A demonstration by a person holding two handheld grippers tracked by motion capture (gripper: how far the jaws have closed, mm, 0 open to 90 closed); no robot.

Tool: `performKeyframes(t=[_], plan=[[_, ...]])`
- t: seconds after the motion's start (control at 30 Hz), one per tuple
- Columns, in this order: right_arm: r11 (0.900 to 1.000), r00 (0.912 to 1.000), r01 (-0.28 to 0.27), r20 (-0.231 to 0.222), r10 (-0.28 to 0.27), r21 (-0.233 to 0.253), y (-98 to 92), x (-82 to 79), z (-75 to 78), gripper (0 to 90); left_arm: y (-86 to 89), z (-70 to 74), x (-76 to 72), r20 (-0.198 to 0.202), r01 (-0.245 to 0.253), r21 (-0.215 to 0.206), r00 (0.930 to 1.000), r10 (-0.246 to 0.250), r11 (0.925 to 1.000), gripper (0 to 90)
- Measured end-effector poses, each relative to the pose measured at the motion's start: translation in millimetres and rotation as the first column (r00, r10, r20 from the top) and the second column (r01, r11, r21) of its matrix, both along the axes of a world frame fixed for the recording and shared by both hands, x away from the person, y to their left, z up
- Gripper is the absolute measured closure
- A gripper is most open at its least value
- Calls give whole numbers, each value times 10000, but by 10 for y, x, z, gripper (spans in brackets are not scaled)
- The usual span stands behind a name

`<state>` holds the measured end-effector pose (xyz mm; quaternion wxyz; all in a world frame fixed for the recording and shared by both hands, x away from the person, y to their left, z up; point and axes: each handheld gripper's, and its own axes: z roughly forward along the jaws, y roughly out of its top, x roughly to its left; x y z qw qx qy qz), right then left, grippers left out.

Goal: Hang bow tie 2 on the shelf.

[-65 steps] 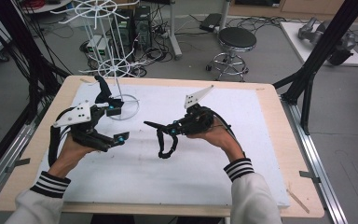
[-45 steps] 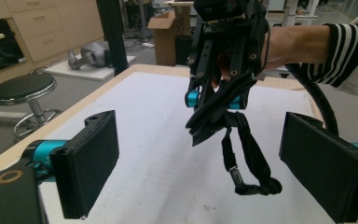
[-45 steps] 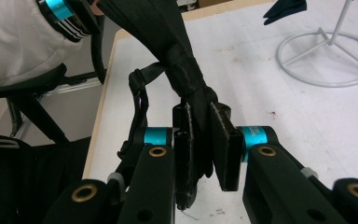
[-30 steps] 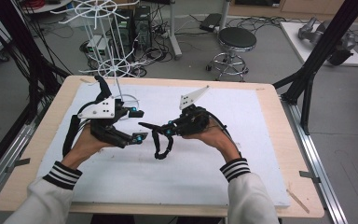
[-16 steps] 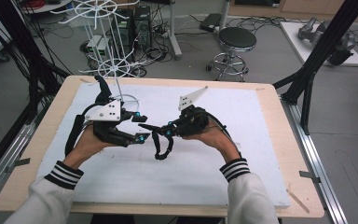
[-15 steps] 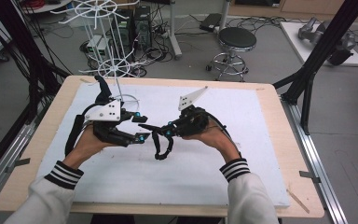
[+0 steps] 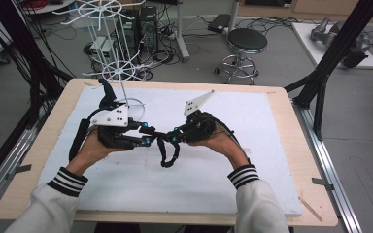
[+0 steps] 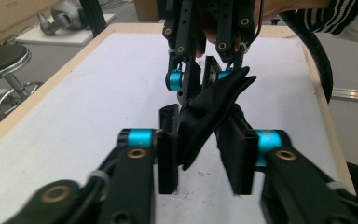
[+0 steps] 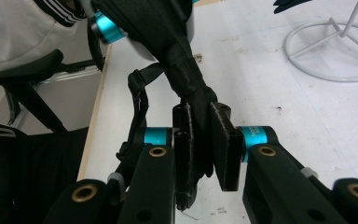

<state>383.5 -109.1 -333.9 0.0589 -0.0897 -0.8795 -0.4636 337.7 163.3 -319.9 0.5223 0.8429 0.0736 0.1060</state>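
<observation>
Holding a black strap (image 7: 166,149) between them, the two tools meet over the middle of the white surface (image 7: 272,160), a little toward its left edge. The right tool (image 9: 200,154) is clamped on one end of the strap: in the right gripper view the dark webbing is pinched flat between the two black pads, and the rest twists away toward the other hand. The left tool (image 8: 204,163) has its jaws apart, and they straddle the strap; in the left gripper view the fabric passes through the gap and lies against both pads, but the pads do not look pressed together on it. My reading is that the right hand keeps the strap lifted and taut so that the left can take a hold farther along it.

In the high view a loop of the strap hangs down below the two tools toward the surface, so most of its weight is carried by the right grip alone. Both forearms come in low from the near edge, wrists turned inward, which brings the tool tips nose to nose.

Toward the far left corner stands a white wire rack (image 7: 108,43) whose round base ring (image 7: 131,108) rests on the surface; it may be where the strap is meant to hang, though I cannot be sure.
</observation>
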Motion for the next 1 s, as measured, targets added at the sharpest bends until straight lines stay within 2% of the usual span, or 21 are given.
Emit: performKeyframes(t=[0.27,0.37,0.63,0.7,0.73,0.8,0.87,0.93,1.0], plan=[[10000,10000,28,55,-27,-61,2,9,-10,805,-15,-4,-9,-5,-141,153,9999,141,9998,808],[10000,10000,40,-18,-40,16,2,4,-6,805,-4,5,-9,2,-203,97,9998,203,9997,820],[9997,9997,-184,173,181,158,-9,-14,10,749,12,8,-26,80,-269,55,9996,269,9996,826],[9993,9993,-258,288,250,274,-6,-11,6,653,22,10,-27,100,-325,-9,9994,325,9995,826],[9993,9993,-201,314,192,313,-8,-18,9,577,31,13,-27,89,-317,-43,9995,317,9995,826],[9982,9987,-107,513,76,599,-11,-18,10,369,54,23,-33,114,-423,-130,9990,424,9990,826],[9956,9969,345,681,-405,874,-20,-31,18,122,84,33,-35,158,-493,-228,9986,497,9985,827],[9936,9934,534,961,-630,994,-30,-40,33,28,112,40,-37,151,-558,-311,9983,563,9980,827],[9942,9885,618,1322,-731,879,-44,-56,46,6,144,44,-39,173,-641,-349,9978,647,9973,827]])
